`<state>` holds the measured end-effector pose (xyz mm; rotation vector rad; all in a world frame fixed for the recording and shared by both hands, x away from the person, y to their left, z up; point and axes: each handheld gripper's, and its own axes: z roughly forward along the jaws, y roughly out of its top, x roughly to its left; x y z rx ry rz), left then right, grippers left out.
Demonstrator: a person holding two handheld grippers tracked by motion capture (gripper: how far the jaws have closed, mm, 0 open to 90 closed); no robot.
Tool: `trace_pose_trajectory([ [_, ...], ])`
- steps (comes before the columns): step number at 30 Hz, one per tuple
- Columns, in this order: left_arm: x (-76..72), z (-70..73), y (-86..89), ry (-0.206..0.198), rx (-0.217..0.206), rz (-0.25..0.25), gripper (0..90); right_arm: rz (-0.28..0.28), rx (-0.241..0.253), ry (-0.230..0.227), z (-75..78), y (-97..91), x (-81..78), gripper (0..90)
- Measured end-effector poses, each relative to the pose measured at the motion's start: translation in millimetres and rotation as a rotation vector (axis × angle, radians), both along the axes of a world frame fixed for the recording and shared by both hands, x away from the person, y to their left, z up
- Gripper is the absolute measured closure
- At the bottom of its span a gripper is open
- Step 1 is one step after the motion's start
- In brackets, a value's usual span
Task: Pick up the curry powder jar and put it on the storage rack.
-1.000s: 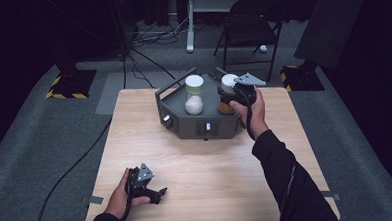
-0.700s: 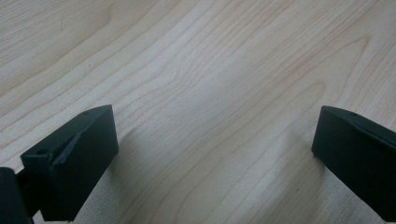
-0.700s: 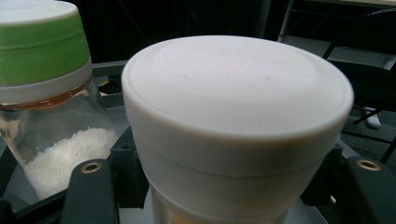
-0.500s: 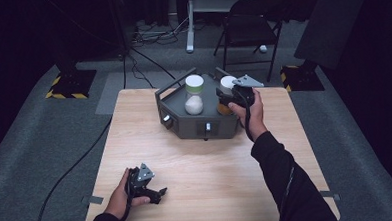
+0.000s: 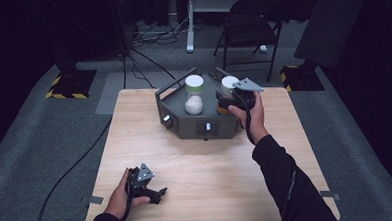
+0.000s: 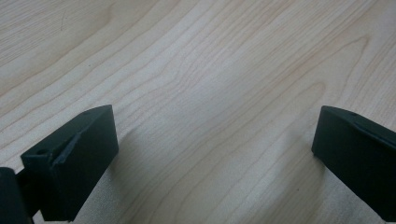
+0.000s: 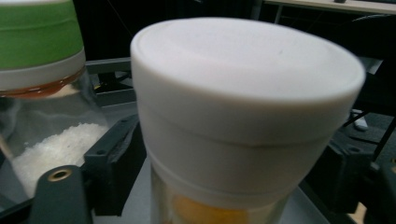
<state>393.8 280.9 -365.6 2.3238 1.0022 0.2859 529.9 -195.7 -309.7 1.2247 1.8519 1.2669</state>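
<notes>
A glass jar with a white cap [image 7: 243,93] and yellow-orange contents stands in the dark rack [image 5: 184,126] at the table's far middle. My right gripper [image 7: 229,163] has one black jaw on each side of this jar [image 5: 229,84]. The jaws have just been opening and now stand a little off the glass. Beside it stands a green-capped jar [image 5: 194,83] holding white grains [image 7: 51,144]. My left gripper [image 5: 160,194] rests on the table near the front left corner, open, with bare wood between its jaws [image 6: 215,154].
The light wood table [image 5: 211,170] has free room between the rack and the front edge. A folding chair [image 5: 252,18], cables and stand bases with yellow-black tape [image 5: 65,86] are on the grey floor behind.
</notes>
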Motion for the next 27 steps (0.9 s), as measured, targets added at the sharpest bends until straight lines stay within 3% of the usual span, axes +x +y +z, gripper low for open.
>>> trace_pose_trajectory([
  [2, 0.0, 0.0, 0.0, 0.0, 0.0, 0.0, 0.3, -0.031, -0.025, -0.005, -0.7, 7.1, -4.4, 9.3],
  [5, 0.0, 0.0, 0.0, 0.0, 0.0, 0.0, 0.3, -0.017, -0.063, -0.022, -0.8, 10.0, -10.7, 7.2],
  [15, -0.2, -0.1, 0.0, -0.001, 0.0, 0.0, 0.3, 0.01, -0.049, -0.031, 0.5, 3.5, -28.8, 7.2],
  [27, -0.2, -0.1, -0.1, 0.0, 0.0, 0.001, 0.3, 0.073, -0.057, -0.059, -15.2, -9.9, -71.4, 6.4],
])
